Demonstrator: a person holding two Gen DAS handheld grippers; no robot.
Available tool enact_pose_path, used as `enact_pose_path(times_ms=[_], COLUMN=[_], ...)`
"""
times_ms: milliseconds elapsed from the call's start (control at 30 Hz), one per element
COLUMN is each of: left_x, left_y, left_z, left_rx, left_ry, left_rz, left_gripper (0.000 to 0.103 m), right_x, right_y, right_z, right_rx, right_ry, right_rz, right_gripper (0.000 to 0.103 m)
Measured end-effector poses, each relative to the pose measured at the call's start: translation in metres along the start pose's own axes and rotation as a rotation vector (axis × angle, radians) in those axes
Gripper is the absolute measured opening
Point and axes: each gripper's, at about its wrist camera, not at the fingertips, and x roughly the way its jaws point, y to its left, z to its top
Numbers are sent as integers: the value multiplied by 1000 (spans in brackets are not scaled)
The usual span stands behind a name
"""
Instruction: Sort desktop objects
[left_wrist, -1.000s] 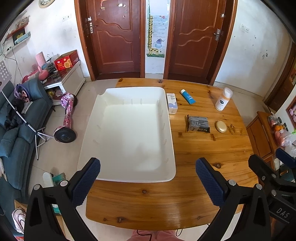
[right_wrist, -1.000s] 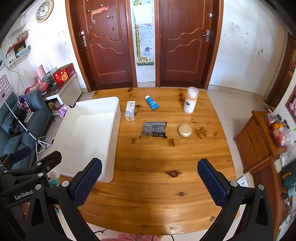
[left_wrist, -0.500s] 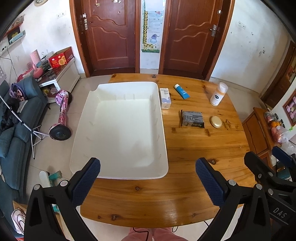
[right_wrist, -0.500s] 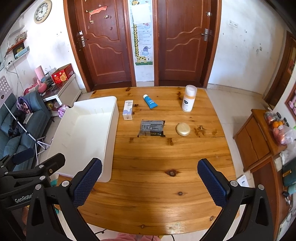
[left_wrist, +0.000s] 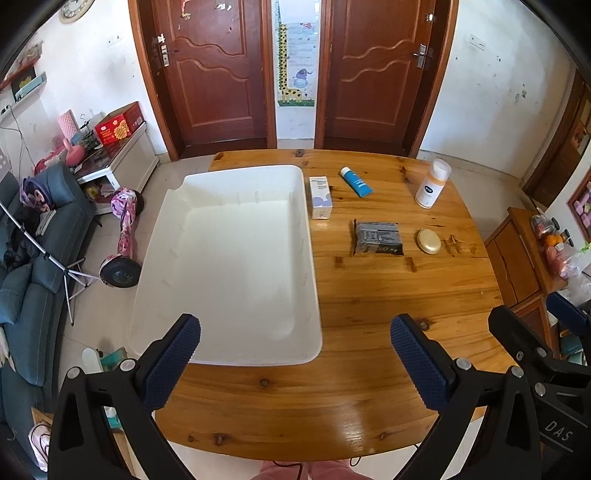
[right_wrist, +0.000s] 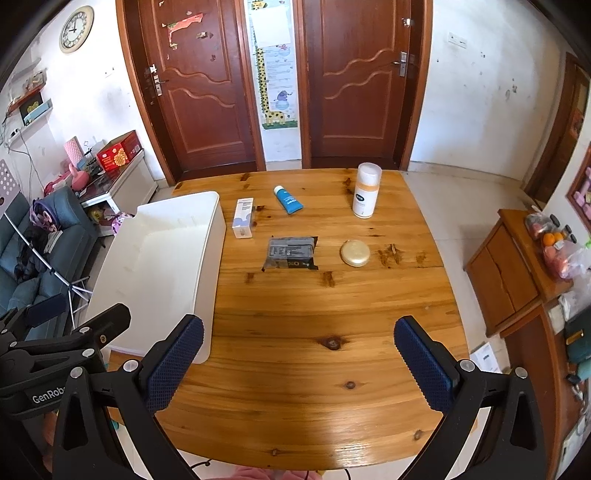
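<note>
Left wrist view shows the left gripper (left_wrist: 295, 354) with fingers wide apart, holding nothing, above the near edge of the wooden table (left_wrist: 369, 295) and big white bin (left_wrist: 229, 258). Right gripper (right_wrist: 298, 354) is wide too. Past them lie a small white box (right_wrist: 243, 218) just beside the bin, a blue tube (right_wrist: 288, 199), a white bottle (right_wrist: 366, 191), a dark packet (right_wrist: 291, 253) and a round gold case (right_wrist: 355, 253).

A wall clock (right_wrist: 75, 29), blue sofa (left_wrist: 33, 258) and, seemingly, a hoverboard (left_wrist: 123, 236).

white bin (right_wrist: 162, 258) near corner hidden behind left gripper (right_wrist: 55, 332), box (left_wrist: 320, 197) print unreadable
</note>
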Motion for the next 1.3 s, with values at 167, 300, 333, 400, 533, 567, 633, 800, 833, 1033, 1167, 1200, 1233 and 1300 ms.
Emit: enact_pose_path(times_ms=[167, 300, 333, 400, 533, 567, 633, 800, 833, 1033, 1167, 1200, 1233, 1300], left_x=[5, 9, 11, 12, 16, 17, 19, 25, 27, 39, 54, 58, 60, 69], left_y=[-12, -24, -27, -33, -45, -48, -54, -69, -73, -94, -102, -103, -104, -105], left_z=[3, 6, 7, 8, 11, 11, 13, 16, 17, 23, 31, 33, 35, 40], left_rx=[5, 10, 11, 14, 20, 20, 20, 20, 22, 35, 44, 46, 47, 48], left_ry=[-2, -3, -3, -3, -13, -17, -18, -26, -27, -39, -34, -32, -29, -27], left_rz=[-6, -5, -5, -7, -1, 3, 10, 17, 19, 15, 14, 14, 14, 8], left_gripper=[103, 103, 103, 103, 103, 103, 103, 103, 103, 103, 103, 103, 103, 103], right_x=[3, 7, 8, 10, 13, 14, 17, 23, 24, 34, 47, 50, 53, 60], right_y=[-11, -21, -24, -29, -41, -44, -50, -66, -70, -87, -91, -92, -93, -94], right_z=[2, 3, 4, 5, 8, 8, 10, 15, 16, 22, 26, 27, 28, 30], right_rx=[-10, -14, -16, -18, -30, -31, -35, -48, -50, -83, -107, -108, -111, -119], right_ry=[-6, -6, -6, -7, -18, -20, -23, -34, -37, -57, -53, -52, -50, -46], right_rz=[2, 9, 9, 10, 5, 4, 0, 4, 10, 38, 41, 42, 43, 43], right_gripper=[103, 103, 103, 103, 103, 103, 103, 103, 103, 103, 102, 102, 102, 100])
